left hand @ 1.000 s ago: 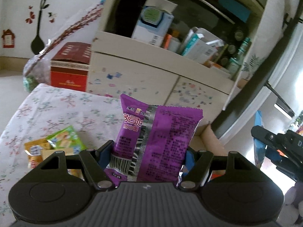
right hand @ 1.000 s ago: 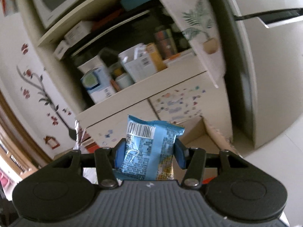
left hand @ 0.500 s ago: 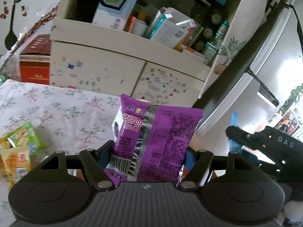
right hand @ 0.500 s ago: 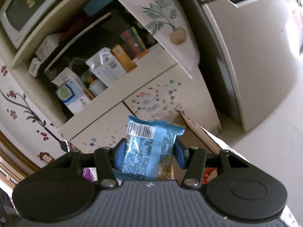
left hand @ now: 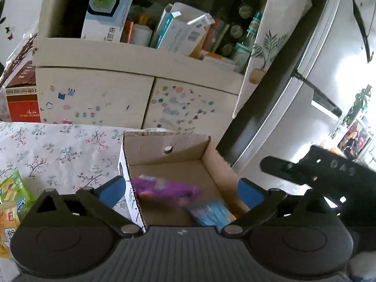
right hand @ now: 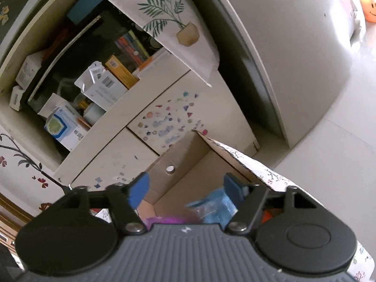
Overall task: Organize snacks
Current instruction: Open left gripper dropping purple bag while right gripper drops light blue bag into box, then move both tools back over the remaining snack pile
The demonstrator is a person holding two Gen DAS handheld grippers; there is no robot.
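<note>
Both grippers over box (left hand: 164, 144). Left gripper (left hand: 181, 189) jaws just opened wide, nothing between; purple pack (left hand: 164, 189) blurred inside box. Right gripper (right hand: 185, 189) jaws just opened partway; blue pack (right hand: 211, 203) blurred below, touching right pad or free, cannot tell. Advice: lift straight up, clear box walls. Remaining packs (left hand: 11, 197) on cloth, left.

Left gripper (left hand: 181, 191): black plastic linkage arms, silver pivot screws, blue rubber pads (left hand: 112, 190), ribbed grey housing with two round black caps. Right gripper (right hand: 185, 189): same build; white "DAS" lettering on its black side.
</note>
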